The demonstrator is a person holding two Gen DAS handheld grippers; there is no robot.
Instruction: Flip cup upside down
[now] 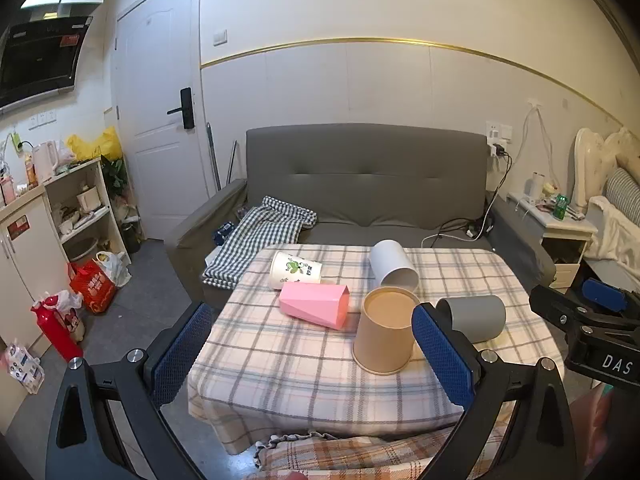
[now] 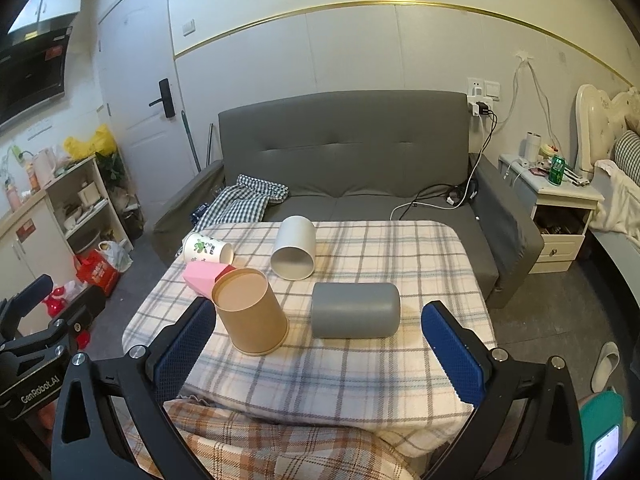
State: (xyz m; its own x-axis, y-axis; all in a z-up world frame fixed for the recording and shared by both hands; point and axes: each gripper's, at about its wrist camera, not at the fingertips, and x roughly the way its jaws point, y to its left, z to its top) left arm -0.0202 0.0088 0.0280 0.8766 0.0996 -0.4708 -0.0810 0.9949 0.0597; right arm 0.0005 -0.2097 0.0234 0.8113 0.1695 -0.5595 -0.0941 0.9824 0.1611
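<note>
The brown paper cup [image 2: 250, 310] already stands mouth-down on the plaid tablecloth [image 2: 360, 368], beside the lying grey cup [image 2: 355, 310]. Both the left gripper [image 1: 312, 354] and right gripper [image 2: 318, 350] are spread, holding nothing; four cups still lie sideways.

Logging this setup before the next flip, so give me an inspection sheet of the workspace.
Surface: plaid cloth over the table.
Job's things: tan cup standing upside down; grey cup, white cup, pink cup and printed paper cup lying on their sides.
Clutter: nothing seen on the cloth besides cups.
Grippers: left claw and right claw open, holding nothing.
Cables: charger cords on the sofa.
Surroundings: grey sofa, checked cloth, nightstand, shelf.
</note>
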